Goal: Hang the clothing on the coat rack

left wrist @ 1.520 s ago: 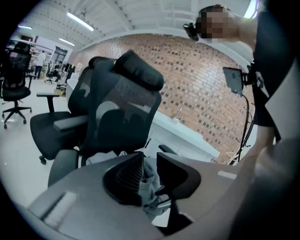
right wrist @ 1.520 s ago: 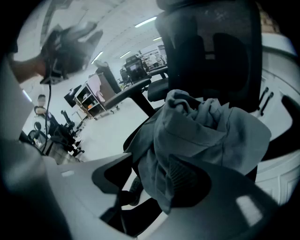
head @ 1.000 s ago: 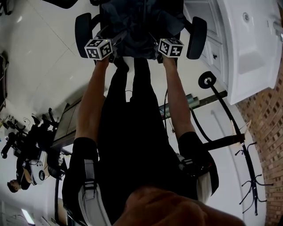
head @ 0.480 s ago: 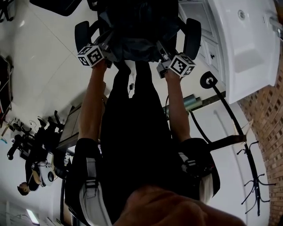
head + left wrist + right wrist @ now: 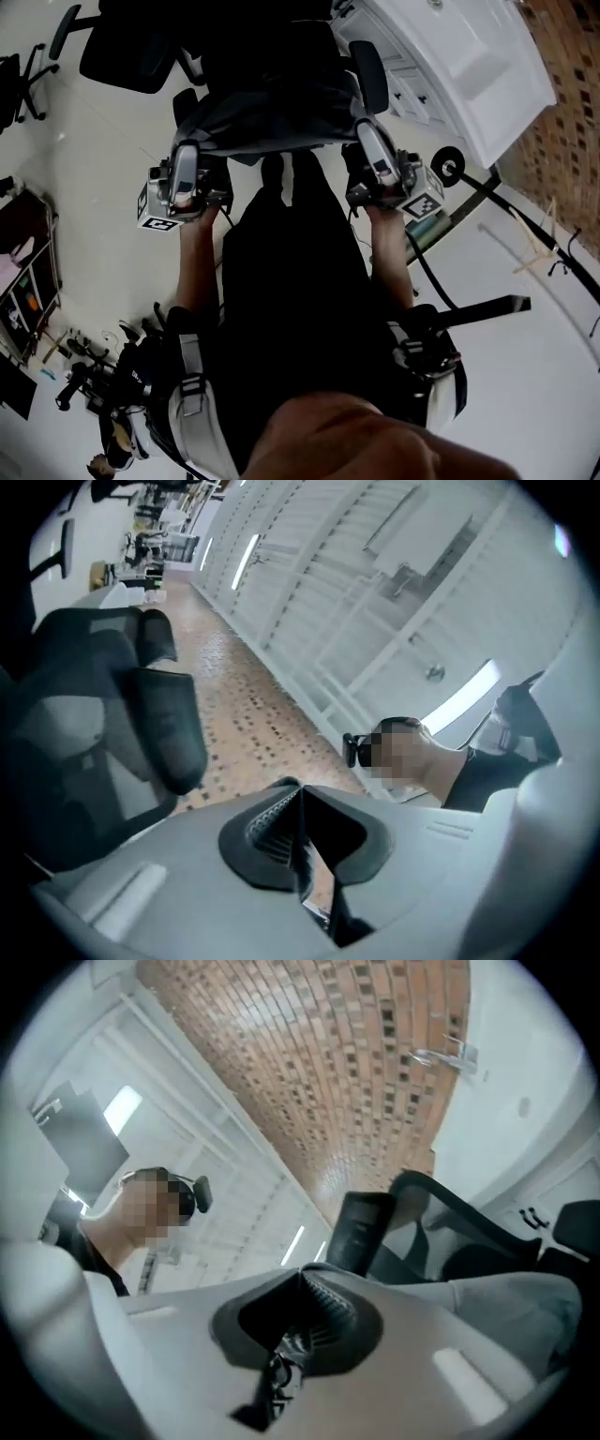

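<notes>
A dark grey garment (image 5: 272, 112) lies over the seat of a black office chair (image 5: 368, 77) in front of me and stretches between both grippers. My left gripper (image 5: 187, 155) is shut on the garment's left edge, my right gripper (image 5: 367, 136) on its right edge. In the left gripper view the pads (image 5: 281, 817) meet, and grey fabric (image 5: 66, 724) hangs at the left. In the right gripper view the fingers (image 5: 323, 1302) are closed too, with fabric (image 5: 525, 1312) at the right. The black coat rack (image 5: 448, 169) stands on the floor to my right, its pole running toward the right edge.
A white cabinet (image 5: 459, 66) stands against a brick wall (image 5: 562, 56) behind the rack. A second black chair (image 5: 131, 52) is at the upper left. A black bar (image 5: 473, 309) crosses by my right hip. Shelves with clutter (image 5: 23, 281) fill the left edge.
Both grippers have closed on the garment at the chair and drawn it back toward me, tilting upward. My head view has shifted, so the chair and cabinet sit higher and further left.
</notes>
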Available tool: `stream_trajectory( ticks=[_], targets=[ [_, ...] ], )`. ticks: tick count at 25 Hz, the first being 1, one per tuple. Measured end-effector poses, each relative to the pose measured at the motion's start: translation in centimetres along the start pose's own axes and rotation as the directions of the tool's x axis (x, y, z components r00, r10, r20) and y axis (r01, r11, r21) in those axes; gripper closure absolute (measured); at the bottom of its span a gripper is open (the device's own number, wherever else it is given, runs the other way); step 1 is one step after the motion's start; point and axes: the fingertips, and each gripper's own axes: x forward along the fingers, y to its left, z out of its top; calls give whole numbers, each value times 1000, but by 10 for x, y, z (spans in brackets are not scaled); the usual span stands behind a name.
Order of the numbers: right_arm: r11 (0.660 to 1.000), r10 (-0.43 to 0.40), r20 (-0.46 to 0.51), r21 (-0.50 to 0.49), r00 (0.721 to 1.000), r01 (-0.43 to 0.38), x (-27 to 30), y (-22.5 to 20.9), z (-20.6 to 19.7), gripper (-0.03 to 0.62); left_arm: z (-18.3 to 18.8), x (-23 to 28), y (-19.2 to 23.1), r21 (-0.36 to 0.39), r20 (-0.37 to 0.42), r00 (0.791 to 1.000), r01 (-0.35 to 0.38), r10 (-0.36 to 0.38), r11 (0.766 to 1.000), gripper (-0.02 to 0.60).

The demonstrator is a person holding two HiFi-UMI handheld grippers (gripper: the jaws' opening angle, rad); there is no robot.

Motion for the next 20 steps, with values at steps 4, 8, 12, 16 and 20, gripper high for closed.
stream_trajectory(
  ticks=[4,8,12,16,20],
  targets=[
    [981,125,172,-165,977,-97,-29,118,31,588,19,56,-90,-75,12,957,291,-291,954,569],
    [938,206,310,-334,928,-96,-64,224,47,588,22,104,-160,-187,35,872,485,-487,854,569],
    [882,227,404,-471,886,-12,-123,300,59,588,-14,152,-225,-313,74,791,596,-607,739,569],
    [808,239,521,-574,819,130,-207,361,71,588,-77,184,-276,-463,80,712,646,-698,607,569],
    [693,235,651,-633,722,345,-322,421,80,589,-172,213,-336,-608,132,595,680,-793,409,569]
  ],
)
